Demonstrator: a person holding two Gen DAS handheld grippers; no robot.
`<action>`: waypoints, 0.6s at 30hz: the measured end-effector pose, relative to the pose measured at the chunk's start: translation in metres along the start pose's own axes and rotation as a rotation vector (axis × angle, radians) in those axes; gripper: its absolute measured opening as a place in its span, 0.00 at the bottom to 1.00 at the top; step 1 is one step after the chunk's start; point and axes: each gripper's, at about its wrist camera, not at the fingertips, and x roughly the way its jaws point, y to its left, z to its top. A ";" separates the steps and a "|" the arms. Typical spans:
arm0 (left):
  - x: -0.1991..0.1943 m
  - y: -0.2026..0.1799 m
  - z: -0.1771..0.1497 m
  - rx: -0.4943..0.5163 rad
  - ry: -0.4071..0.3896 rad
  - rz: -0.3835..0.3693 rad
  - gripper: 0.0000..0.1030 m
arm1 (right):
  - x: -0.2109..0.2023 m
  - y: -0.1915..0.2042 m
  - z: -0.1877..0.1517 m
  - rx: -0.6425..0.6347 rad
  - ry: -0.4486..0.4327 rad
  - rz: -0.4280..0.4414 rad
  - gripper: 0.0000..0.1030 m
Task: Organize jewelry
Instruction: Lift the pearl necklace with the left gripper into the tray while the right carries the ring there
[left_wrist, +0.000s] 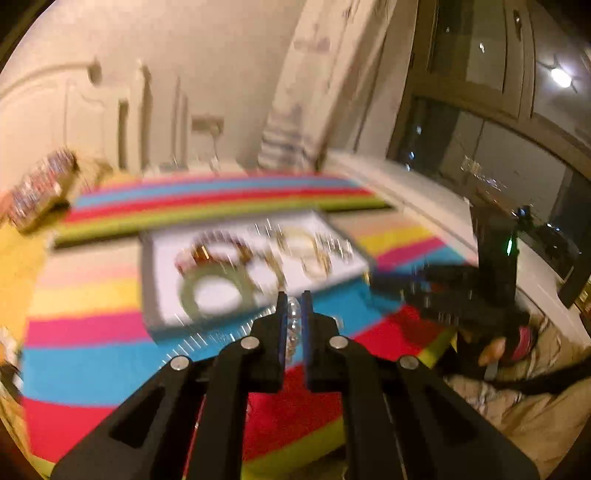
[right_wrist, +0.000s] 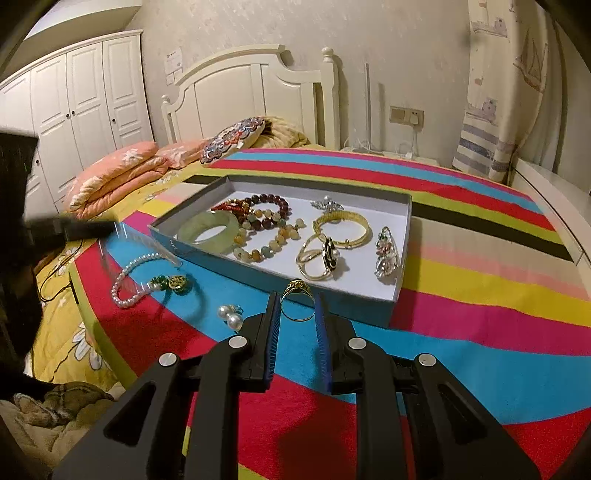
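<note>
The right hand-held gripper (right_wrist: 297, 304) pinches a gold ring (right_wrist: 296, 300); the left hand-held gripper (left_wrist: 294, 312) pinches clear beads (left_wrist: 293, 325). Carry each over the tray (right_wrist: 400, 258) rim before releasing.

L gripper (left_wrist: 294, 295) jaws nearly shut, R gripper (right_wrist: 297, 299) narrowly parted.

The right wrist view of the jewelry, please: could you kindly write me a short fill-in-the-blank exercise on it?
1. The right hand-held gripper holds a gold ____.
2. The pale green jade bangle lies inside the shallow white ____.
3. The white pearl bracelet lies on the striped cloth, ____ the tray.

Missing words: ring; tray; outside
</note>
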 end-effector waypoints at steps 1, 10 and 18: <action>-0.009 -0.001 0.009 0.015 -0.025 0.019 0.06 | -0.002 0.001 0.001 -0.004 -0.006 0.001 0.19; -0.048 -0.018 0.057 0.113 -0.143 0.090 0.06 | -0.029 0.017 0.019 -0.050 -0.084 0.021 0.18; -0.067 -0.037 0.079 0.187 -0.193 0.112 0.06 | -0.034 0.021 0.024 -0.064 -0.099 0.022 0.19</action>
